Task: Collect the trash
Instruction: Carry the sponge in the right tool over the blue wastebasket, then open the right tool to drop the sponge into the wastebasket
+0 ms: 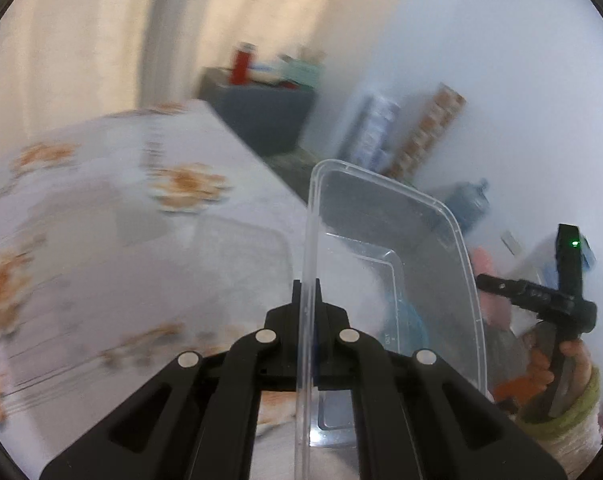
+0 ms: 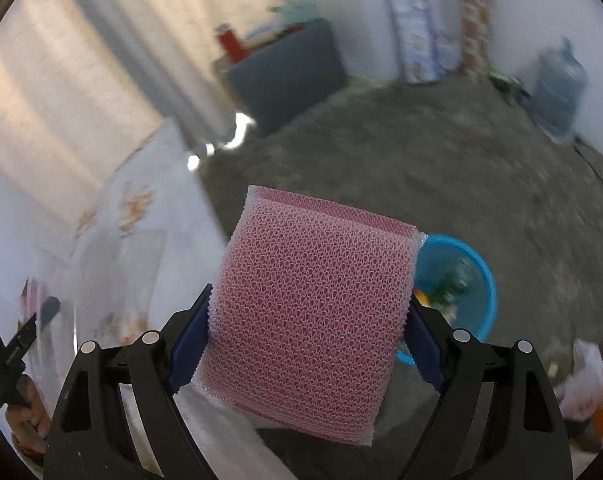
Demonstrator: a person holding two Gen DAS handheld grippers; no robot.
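Observation:
My left gripper (image 1: 306, 292) is shut on the thin rim of a clear plastic container (image 1: 397, 264), which hangs tilted past the table's right edge. Through its wall shows a blue tint of something below. In the right wrist view my right gripper (image 2: 309, 320) is shut on a pink mesh sponge (image 2: 309, 304), its blue pads (image 2: 189, 344) pressing both sides. Just behind the sponge, on the floor, stands a blue basin (image 2: 457, 284) with scraps inside. The other gripper and a hand (image 1: 561, 360) appear at the right of the left wrist view.
A table with a flowered white cloth (image 1: 113, 216) fills the left. Grey carpet (image 2: 421, 168) covers the floor. A dark cabinet (image 2: 289, 68) with a red bottle stands by the curtains, a water jug (image 2: 557, 88) by the wall, and a white bag (image 2: 585, 380) lies at the right.

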